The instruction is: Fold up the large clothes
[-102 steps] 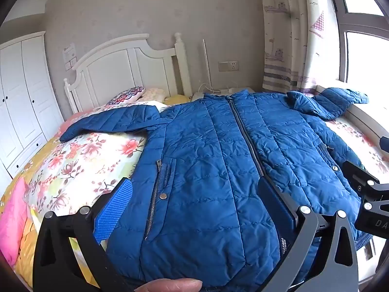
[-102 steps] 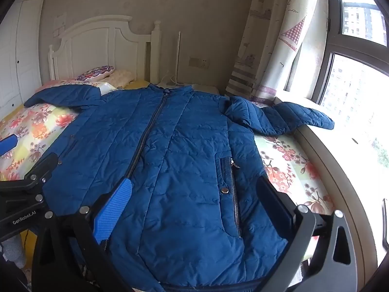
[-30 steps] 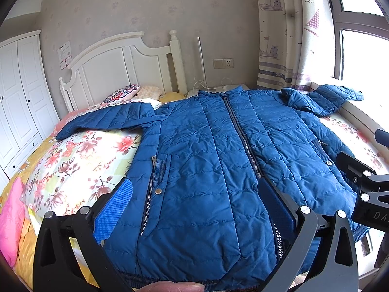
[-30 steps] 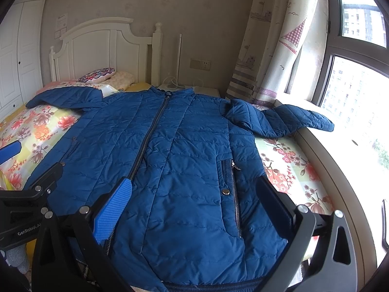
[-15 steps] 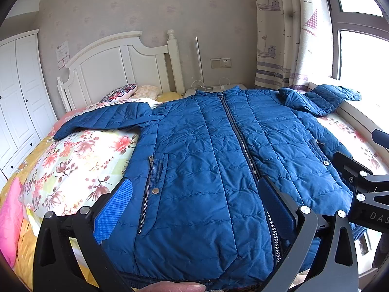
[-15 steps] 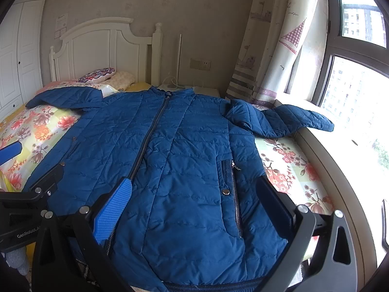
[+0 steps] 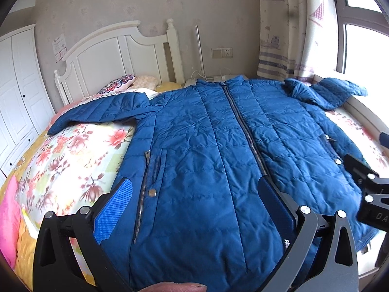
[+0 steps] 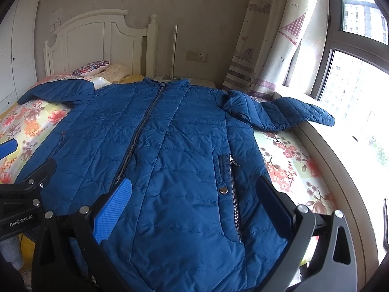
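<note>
Blue quilted jacket (image 7: 206, 150) spread front-up across the floral bedspread (image 7: 73, 150), filling the centre of both wrist views, zipper (image 7: 243, 126) closed and running from the collar at upper centre down toward the hem at the bottom edge. One sleeve (image 7: 102, 109) stretched out toward the left of the frame over the bedspread, the other sleeve (image 8: 279, 112) bent and reaching toward the windowsill (image 8: 340, 150) at right. Zipped side pockets with snap buttons on both front panels. Left gripper (image 7: 194, 209) low in the frame above the hem area, blue-padded fingers (image 7: 113, 209) spread wide apart, nothing between them, jacket fabric showing in the gap. Right gripper (image 8: 194, 206) likewise low in its own view, jaws wide and empty, hovering over the right-hand pocket panel. A fingertip (image 7: 175, 287) at the very bottom edge of the left wrist view. Each gripper's black frame visible at the side margin of the other's view. White headboard (image 7: 116, 56) at upper left, with pillows (image 7: 121, 84) below it, wardrobe (image 7: 17, 92) at far left, patterned curtain (image 8: 272, 36) and window (image 8: 359, 73) at upper right, wall socket (image 7: 221, 53) between headboard and curtain.
</note>
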A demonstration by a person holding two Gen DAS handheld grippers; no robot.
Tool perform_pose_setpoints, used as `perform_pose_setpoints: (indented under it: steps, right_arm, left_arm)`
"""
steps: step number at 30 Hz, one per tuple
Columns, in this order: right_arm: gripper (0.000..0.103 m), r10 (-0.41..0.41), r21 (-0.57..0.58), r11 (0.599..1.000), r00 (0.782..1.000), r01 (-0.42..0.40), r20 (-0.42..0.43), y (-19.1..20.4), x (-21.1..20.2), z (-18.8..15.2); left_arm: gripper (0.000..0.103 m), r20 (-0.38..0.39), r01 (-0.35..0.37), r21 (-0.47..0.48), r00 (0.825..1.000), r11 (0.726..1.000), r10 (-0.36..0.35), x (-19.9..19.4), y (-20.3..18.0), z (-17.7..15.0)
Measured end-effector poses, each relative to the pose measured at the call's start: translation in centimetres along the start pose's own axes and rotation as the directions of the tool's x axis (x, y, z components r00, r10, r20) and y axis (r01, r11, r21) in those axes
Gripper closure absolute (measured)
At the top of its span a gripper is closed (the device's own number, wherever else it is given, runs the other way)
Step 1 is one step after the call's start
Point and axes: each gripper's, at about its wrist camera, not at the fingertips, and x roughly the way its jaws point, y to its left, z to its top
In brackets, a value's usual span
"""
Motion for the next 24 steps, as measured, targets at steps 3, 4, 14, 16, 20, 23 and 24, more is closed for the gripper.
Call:
perform_pose_setpoints:
  steps: [3,4,14,16,20,23,24]
  right_arm:
    - [0.002,-0.034,0.015,0.999,0.999,0.034,-0.013,-0.9,1.8,1.3]
    - [0.002,-0.050,0.026,0.998,0.999,0.050,-0.017,-1.5,2.6,1.9]
    - [0.002,-0.170,0.140,0.972,0.974,0.191,-0.150,-9.5,12.3,6.3]
    - [0.002,-0.154,0.199,0.962,0.972,0.189,-0.178,-12.4,14.5,6.9]
    - [0.002,-0.121,0.383,0.905,0.975,0.185,-0.186,-19.3,19.0,7.7]
    - [0.011,-0.084,0.510,0.840,0.973,0.184,-0.213,-23.7,23.2,8.1]
    - [0.012,-0.076,0.537,0.823,0.972,0.186,-0.220,-24.7,24.5,8.3]
  left_arm:
    - [0.004,-0.018,-0.025,0.018,1.000,1.000,0.025,2.8,0.1,2.1]
    - [0.004,-0.025,-0.031,0.020,0.999,0.999,0.031,3.8,0.1,2.8]
    - [0.004,-0.171,-0.061,0.054,0.983,0.997,0.069,16.1,0.2,9.5]
    - [0.004,-0.203,-0.054,0.049,0.977,0.997,0.063,18.4,0.5,9.8]
    - [0.004,-0.275,-0.052,0.033,0.960,0.998,0.059,22.2,1.1,9.0]
    - [0.004,-0.280,0.019,-0.064,0.959,0.998,-0.036,23.8,2.5,7.9]
    - [0.004,-0.287,0.047,-0.109,0.955,0.993,-0.077,24.1,3.3,7.7]
